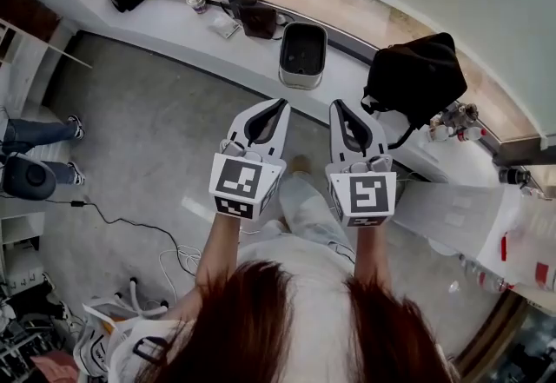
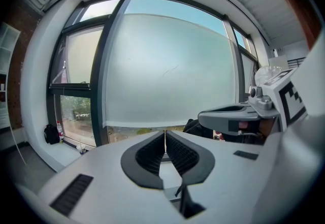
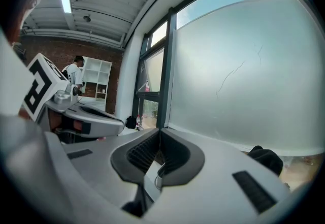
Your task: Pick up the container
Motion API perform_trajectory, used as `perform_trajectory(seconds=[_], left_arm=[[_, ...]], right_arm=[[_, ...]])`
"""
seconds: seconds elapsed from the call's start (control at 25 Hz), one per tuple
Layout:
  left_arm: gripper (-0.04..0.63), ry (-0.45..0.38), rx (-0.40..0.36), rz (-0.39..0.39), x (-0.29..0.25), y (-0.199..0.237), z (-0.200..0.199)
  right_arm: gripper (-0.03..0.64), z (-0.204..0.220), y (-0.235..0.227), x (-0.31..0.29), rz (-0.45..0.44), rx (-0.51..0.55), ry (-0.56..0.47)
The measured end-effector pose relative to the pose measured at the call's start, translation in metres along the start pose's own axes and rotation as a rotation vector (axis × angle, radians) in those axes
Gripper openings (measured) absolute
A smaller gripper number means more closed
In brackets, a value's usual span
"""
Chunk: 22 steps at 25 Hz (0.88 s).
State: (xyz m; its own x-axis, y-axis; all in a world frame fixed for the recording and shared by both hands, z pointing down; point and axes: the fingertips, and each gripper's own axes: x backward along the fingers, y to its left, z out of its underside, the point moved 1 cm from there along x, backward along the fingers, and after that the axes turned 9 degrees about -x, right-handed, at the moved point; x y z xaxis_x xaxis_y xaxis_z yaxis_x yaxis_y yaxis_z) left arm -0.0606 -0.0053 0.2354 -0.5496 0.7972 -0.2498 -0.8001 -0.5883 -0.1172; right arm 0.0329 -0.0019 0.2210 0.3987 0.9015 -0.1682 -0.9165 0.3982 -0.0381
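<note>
While the left tool [image 1: 278,105] and right tool [image 1: 338,107] sit side by side at centre frame, each pinched closed and empty, the container [image 1: 302,54], seemingly a small bin, stands upper centre on the window ledge [image 1: 174,21].

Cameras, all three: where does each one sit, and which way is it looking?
Head view: on the person's head, looking steeply down at the floor and container; hair, forearms, left gripper and right gripper show.
Left gripper view: on that gripper, facing the window along its shut jaws.
Right gripper view: likewise, window ahead, jaws shut.
Shared: each gripper view catches the other gripper.
</note>
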Motion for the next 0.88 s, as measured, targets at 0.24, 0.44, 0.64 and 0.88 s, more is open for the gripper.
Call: perform_trajectory(seconds=[0.24, 0.44, 0.64, 0.88], left_arm=[[0.02, 0.018, 0.02, -0.014, -0.046, 0.014, 0.011], [0.02, 0.028, 0.037, -0.03, -0.083, 0.03, 0.021], [0.02, 0.043, 0.052, -0.08, -0.12, 0.047, 0.038], [0.02, 0.052, 0.061, -0.11, -0.152, 0.064, 0.062]], right_arm=[[0.026, 0.013, -0.03, -0.039, 0.009, -0.013, 0.027], [0.025, 0.03, -0.048, -0.073, -0.002, 0.01, 0.059], [0.025, 0.051, -0.07, -0.105, -0.02, 0.028, 0.102], [0.025, 0.082, -0.09, -0.137, -0.032, 0.005, 0.151]])
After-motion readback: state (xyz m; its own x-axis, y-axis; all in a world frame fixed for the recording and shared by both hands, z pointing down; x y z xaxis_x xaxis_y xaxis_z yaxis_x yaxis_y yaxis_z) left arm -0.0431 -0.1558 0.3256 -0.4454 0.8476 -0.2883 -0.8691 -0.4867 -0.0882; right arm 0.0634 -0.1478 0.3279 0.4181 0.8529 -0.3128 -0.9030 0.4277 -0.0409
